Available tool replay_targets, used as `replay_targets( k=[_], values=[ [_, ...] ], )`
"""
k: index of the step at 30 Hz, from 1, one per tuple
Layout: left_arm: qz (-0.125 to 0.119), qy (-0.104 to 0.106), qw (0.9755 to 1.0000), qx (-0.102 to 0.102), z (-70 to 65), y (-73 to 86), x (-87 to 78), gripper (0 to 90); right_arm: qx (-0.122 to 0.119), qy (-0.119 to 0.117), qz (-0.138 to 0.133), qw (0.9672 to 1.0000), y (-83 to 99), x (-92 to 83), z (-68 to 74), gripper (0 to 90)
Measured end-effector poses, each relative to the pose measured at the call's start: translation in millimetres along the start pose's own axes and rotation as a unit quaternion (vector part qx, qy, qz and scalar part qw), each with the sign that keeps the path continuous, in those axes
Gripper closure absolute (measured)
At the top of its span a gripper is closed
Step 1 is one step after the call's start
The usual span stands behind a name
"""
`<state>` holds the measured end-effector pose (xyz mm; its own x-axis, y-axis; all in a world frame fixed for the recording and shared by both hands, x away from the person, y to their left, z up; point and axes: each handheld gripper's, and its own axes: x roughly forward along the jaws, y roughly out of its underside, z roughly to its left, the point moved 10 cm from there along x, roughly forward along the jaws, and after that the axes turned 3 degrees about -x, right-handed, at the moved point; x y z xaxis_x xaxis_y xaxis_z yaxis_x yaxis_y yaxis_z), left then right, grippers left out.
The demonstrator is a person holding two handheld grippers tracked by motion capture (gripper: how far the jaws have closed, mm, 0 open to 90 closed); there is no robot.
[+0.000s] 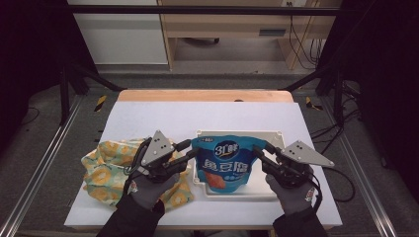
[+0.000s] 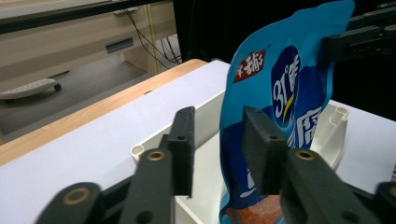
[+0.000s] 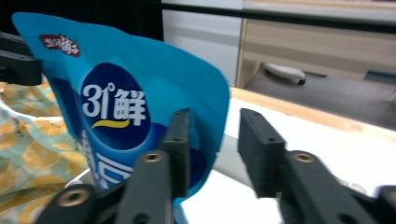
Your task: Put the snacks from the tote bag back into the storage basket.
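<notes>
Patterned yellow cloth (image 1: 106, 173) crumpled on the white worktop (image 1: 163, 118), left tongs (image 1: 190, 149) spread with the pouch's edge loose between them, blue snack pouch (image 1: 225, 165) upright in a white tray (image 1: 269, 136), right tongs (image 1: 259, 152) spread at its other edge.
</notes>
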<state>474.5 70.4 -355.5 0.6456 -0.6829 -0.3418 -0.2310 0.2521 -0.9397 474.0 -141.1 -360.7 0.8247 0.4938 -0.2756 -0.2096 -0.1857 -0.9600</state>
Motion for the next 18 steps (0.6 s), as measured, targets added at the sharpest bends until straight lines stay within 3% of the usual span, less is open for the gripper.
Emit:
replay_targets(
  k=[1,5,10,14,18],
  values=[
    [-0.002,0.000,1.0000,-0.001,0.7,0.2,-1.6,58.3,-0.004,0.005,-0.007,1.0000,0.2,-0.9,-2.2,53.8],
    [0.001,0.003,1.0000,0.009,3.6,5.1,-11.9,50.1,-0.004,-0.001,-0.005,1.0000,5.9,-1.8,-2.6,45.0],
    [0.002,-0.003,0.9999,0.012,7.7,11.7,-21.3,43.5,-0.002,-0.002,-0.003,1.0000,11.5,-4.0,-3.2,41.7],
    [0.013,-0.017,0.9997,0.014,17.0,26.0,-32.9,37.4,-0.003,0.001,-0.004,1.0000,16.9,-8.8,-5.3,36.8],
    [0.018,-0.024,0.9995,0.005,25.3,36.4,-41.5,35.8,0.000,0.002,-0.003,1.0000,21.5,-11.0,-7.6,35.0]
  ],
)
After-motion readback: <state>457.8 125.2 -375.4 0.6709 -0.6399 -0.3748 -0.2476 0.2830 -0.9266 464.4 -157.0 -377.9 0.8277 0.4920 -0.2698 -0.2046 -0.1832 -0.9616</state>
